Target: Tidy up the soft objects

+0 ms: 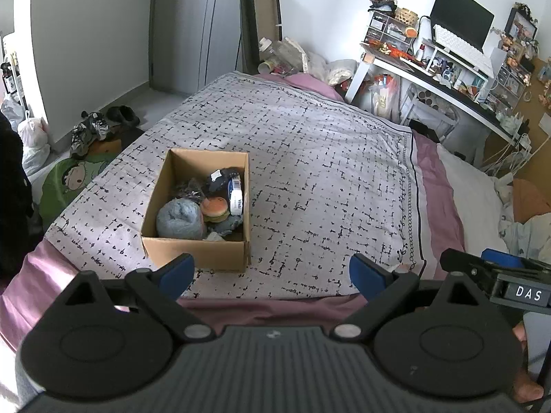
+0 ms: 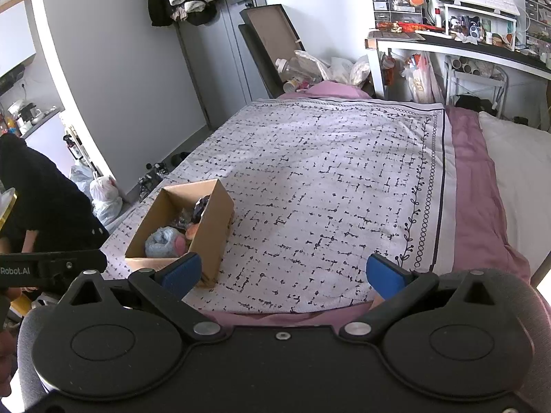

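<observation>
An open cardboard box (image 1: pixel 193 251) (image 2: pixel 213 230) sits on the patterned blanket (image 1: pixel 310 158) (image 2: pixel 327 179) near the bed's front left. Inside lie a rolled blue-grey cloth (image 1: pixel 179 218) (image 2: pixel 160 242), a burger-shaped plush (image 1: pixel 214 208), a dark bundle (image 1: pixel 222 177) and a blue-white pack (image 1: pixel 237 194). My left gripper (image 1: pixel 272 273) is open just in front of the box with nothing between its blue pads. My right gripper (image 2: pixel 284 273) is open too, empty, with the box ahead to its left. The right gripper's body (image 1: pixel 499 275) shows at the edge of the left wrist view.
A pink sheet (image 2: pixel 475 179) and white pillow (image 2: pixel 516 172) lie to the right. A cluttered desk (image 1: pixel 447 69) stands beyond the bed. Shoes (image 1: pixel 93 127) and bags (image 2: pixel 103 199) lie on the floor at left. A person in black (image 2: pixel 41 199) is at far left.
</observation>
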The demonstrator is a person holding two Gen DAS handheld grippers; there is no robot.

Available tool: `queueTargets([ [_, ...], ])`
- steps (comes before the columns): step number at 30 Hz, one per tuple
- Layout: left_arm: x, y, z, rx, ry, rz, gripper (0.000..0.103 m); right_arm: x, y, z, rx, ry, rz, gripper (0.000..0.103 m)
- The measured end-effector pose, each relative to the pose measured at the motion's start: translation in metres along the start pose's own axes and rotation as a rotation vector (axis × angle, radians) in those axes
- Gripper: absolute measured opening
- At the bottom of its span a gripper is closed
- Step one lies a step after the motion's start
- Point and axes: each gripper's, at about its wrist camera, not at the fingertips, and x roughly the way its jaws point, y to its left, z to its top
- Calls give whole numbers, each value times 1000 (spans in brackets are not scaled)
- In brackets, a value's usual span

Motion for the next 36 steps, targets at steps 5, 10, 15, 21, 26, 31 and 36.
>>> queueTargets([
  [5, 1, 1, 0, -4, 0, 1, 96, 0, 0, 0, -2, 2, -1, 103],
  [10, 2, 0, 0, -2, 5, 0, 96, 2, 0, -1, -5, 6, -10, 103],
  [15, 3, 1, 0, -2, 6, -1, 96, 2, 0, 0, -11, 8, -22, 103],
  [21, 4, 1, 1, -3, 7, -3, 96, 3, 1, 1, -14, 9, -26, 103],
  [26, 3, 2, 1, -2, 4, -3, 96, 3, 1, 1, -16, 11, -28, 103],
  [31, 4, 3, 2, -3, 3, -5, 96, 3, 2, 1, -19, 11, -30, 103],
  [36, 4, 4, 3, 1, 1, -7, 96, 4, 2, 1, -20, 13, -33, 103],
])
